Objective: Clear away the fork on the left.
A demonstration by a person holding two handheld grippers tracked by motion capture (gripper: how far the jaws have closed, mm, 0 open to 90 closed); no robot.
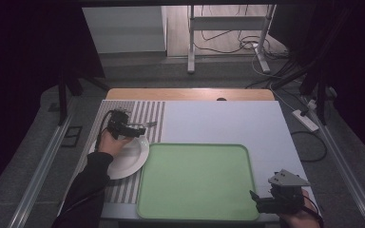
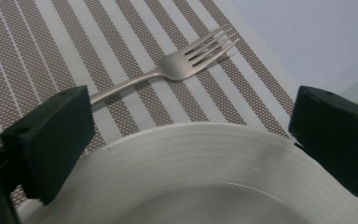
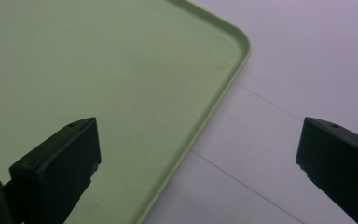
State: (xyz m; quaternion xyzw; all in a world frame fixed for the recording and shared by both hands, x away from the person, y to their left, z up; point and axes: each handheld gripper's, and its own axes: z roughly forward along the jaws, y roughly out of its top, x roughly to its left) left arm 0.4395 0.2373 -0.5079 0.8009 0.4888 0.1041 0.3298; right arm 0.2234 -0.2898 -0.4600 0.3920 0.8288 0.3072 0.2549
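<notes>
Where the person's right hand comes in at the near right corner of the table, the right gripper (image 1: 266, 198) hangs with its jaws spread wide and nothing between them, straddling the right rim of the green tray (image 3: 200, 135), one jaw above the tray floor and the other above the pale table cover (image 3: 279, 93). Farther off at the left, the left gripper (image 1: 134, 129) hovers over the far rim of the white plate (image 2: 191, 163), its jaws likewise wide apart and holding nothing. Just beyond that rim, the steel fork (image 2: 182, 63) lies flat on the striped placemat (image 2: 51, 51), tines pointing away toward the right, its handle running behind the left jaw.
</notes>
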